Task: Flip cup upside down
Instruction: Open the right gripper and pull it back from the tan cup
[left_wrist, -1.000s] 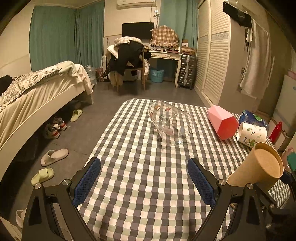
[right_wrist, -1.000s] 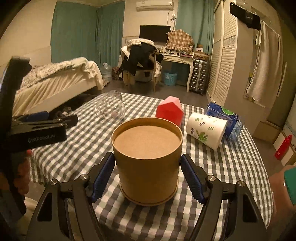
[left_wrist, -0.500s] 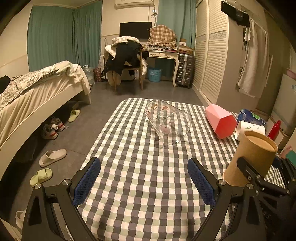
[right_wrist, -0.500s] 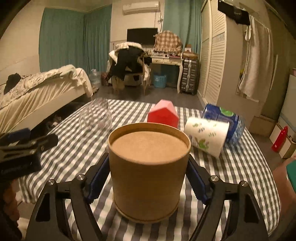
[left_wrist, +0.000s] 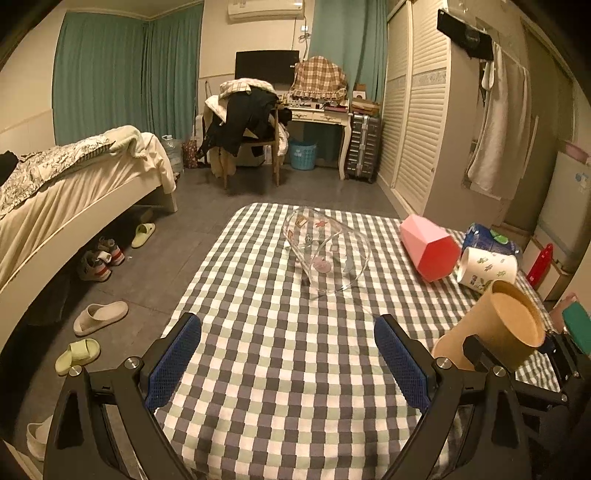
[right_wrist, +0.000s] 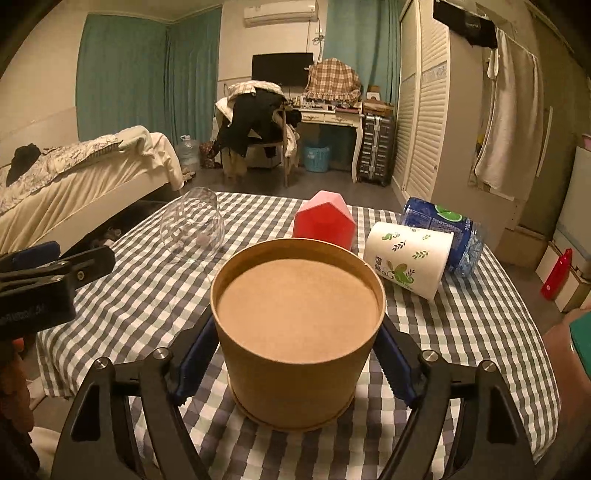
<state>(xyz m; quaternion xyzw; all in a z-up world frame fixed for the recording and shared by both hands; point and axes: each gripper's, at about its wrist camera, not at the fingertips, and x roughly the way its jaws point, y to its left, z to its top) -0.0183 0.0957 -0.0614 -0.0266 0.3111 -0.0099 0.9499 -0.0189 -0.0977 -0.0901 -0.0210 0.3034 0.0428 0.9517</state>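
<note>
The brown paper cup (right_wrist: 299, 332) stood bottom-up on the checked worktop (right_wrist: 461, 332), its flat base facing up and its wide rim down on the cloth. The right claw (right_wrist: 295, 354) was closed around it, a blue pad (right_wrist: 194, 360) pressed against each side of the cup wall. From the left wrist view the same cup (left_wrist: 498, 328) appeared tilted at the worktop's (left_wrist: 277, 350) right edge, inside the right claw's black frame. The left claw (left_wrist: 288, 354) hung open above the cloth with nothing between its 2 blue pads (left_wrist: 173, 362). Farther back lay a clear glass cup (left_wrist: 327, 254) on its side, a red faceted cup (left_wrist: 430, 253), a white printed cup (left_wrist: 487, 267) and a blue bottle (left_wrist: 487, 240), all tipped over.
</note>
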